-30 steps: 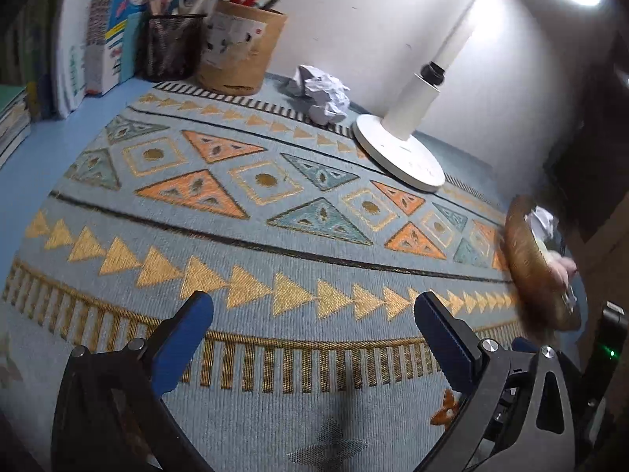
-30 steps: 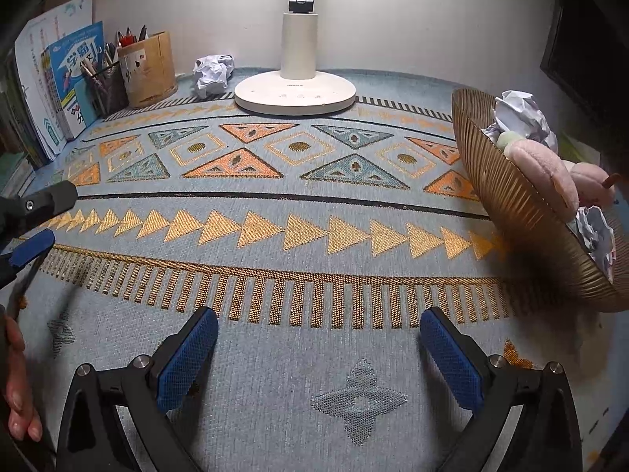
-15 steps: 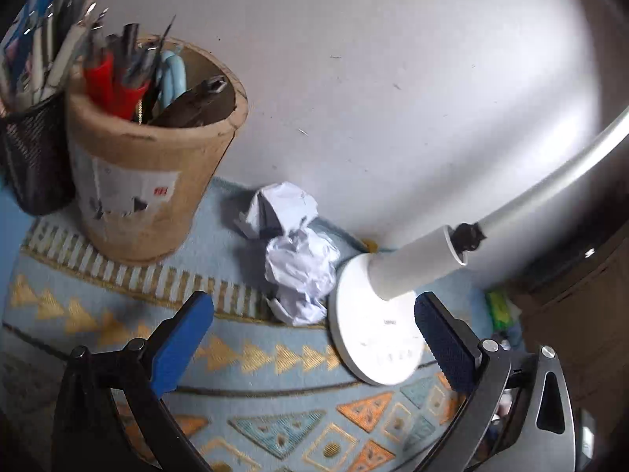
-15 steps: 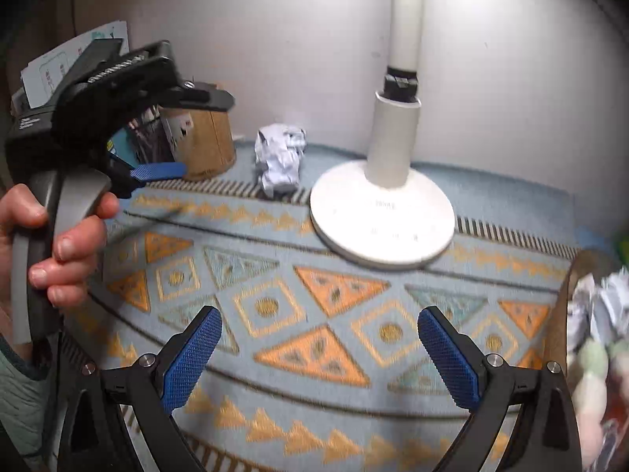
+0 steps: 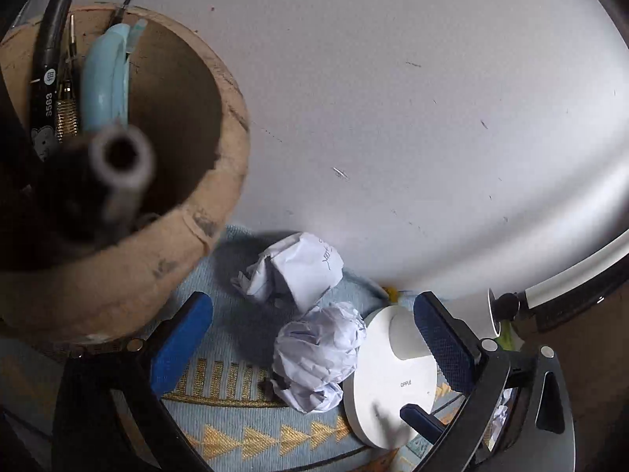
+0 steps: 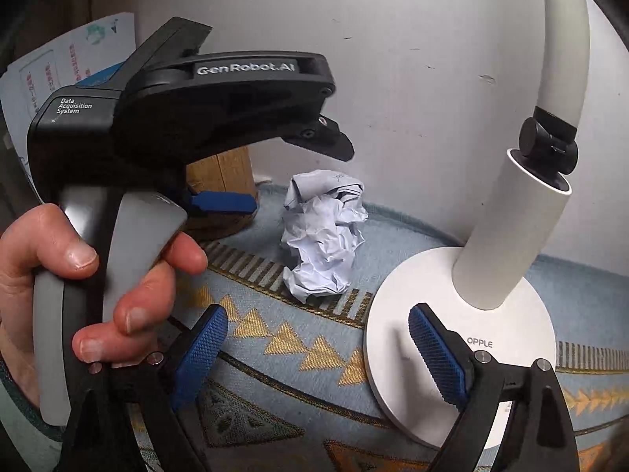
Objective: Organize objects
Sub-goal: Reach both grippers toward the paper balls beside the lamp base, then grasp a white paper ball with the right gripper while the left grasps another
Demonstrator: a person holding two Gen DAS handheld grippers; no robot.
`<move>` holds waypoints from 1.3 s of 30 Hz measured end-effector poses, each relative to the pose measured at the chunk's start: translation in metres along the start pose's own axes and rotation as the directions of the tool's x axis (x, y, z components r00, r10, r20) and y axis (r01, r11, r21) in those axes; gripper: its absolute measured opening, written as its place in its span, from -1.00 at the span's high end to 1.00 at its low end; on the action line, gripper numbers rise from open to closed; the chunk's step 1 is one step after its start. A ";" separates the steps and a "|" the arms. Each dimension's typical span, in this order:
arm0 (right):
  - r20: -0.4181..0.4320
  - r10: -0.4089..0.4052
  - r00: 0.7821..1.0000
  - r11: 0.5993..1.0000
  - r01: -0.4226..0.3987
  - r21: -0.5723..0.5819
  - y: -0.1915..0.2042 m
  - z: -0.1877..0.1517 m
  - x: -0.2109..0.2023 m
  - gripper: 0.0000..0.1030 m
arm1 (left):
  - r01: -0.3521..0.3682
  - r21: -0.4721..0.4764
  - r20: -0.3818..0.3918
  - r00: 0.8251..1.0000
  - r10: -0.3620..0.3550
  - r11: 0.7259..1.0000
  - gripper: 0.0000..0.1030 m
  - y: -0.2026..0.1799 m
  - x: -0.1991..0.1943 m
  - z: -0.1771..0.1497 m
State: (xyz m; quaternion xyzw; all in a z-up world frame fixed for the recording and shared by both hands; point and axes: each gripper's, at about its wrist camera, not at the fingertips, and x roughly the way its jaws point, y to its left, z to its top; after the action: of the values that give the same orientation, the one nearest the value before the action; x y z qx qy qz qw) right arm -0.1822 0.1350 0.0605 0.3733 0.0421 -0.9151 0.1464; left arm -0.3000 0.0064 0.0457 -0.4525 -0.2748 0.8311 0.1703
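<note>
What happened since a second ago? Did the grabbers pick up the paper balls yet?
Not yet. Both moved forward across the mat toward the wall. The left hand-held gripper now hangs open over the two crumpled paper balls, close beside the pen holder. The right hand-held gripper came up near the lamp base, also open. Paper balls, holder and lamp stayed put.
</note>
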 end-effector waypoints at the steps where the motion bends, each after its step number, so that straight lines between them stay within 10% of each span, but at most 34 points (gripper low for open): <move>1: -0.002 0.043 0.999 0.999 -0.043 0.011 -0.006 -0.003 -0.005 -0.79 | 0.005 0.022 -0.014 1.000 -0.004 1.000 -0.98 -0.008 0.001 -0.003; 3: 0.020 0.047 0.999 0.997 -0.048 0.052 -0.021 -0.009 -0.013 -0.79 | 0.038 0.076 -0.029 0.999 -0.036 0.996 -0.98 -0.028 0.004 -0.013; 7: 0.026 0.058 0.998 0.986 -0.061 0.156 -0.042 -0.013 -0.010 -0.66 | -0.118 0.229 0.079 0.992 0.102 0.966 -0.98 -0.048 0.010 -0.015; 10: 0.032 0.013 0.999 0.994 -0.016 0.105 -0.032 -0.006 -0.008 -0.58 | -0.037 0.089 0.003 0.999 0.037 0.995 -0.96 -0.021 0.020 -0.006; 24: -0.065 0.181 0.981 0.982 -0.176 0.072 -0.027 0.050 0.052 -0.49 | 0.010 0.251 -0.075 0.997 0.009 0.968 -0.85 -0.013 0.026 -0.011; 28: -0.124 0.176 0.977 0.984 -0.169 0.061 -0.019 0.048 0.056 0.18 | 0.045 0.241 -0.081 0.996 -0.027 0.970 -0.87 -0.012 0.023 -0.012; 39: -0.031 0.278 0.960 0.936 -0.264 0.231 -0.031 -0.007 -0.053 0.19 | 0.030 0.193 0.009 0.999 -0.032 0.981 -0.71 -0.003 0.007 -0.016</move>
State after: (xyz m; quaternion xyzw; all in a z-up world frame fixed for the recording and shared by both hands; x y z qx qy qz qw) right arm -0.1513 0.1786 0.0915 0.4184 -0.1089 -0.8728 0.2267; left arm -0.2900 0.0174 0.0356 -0.4245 -0.2012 0.8537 0.2246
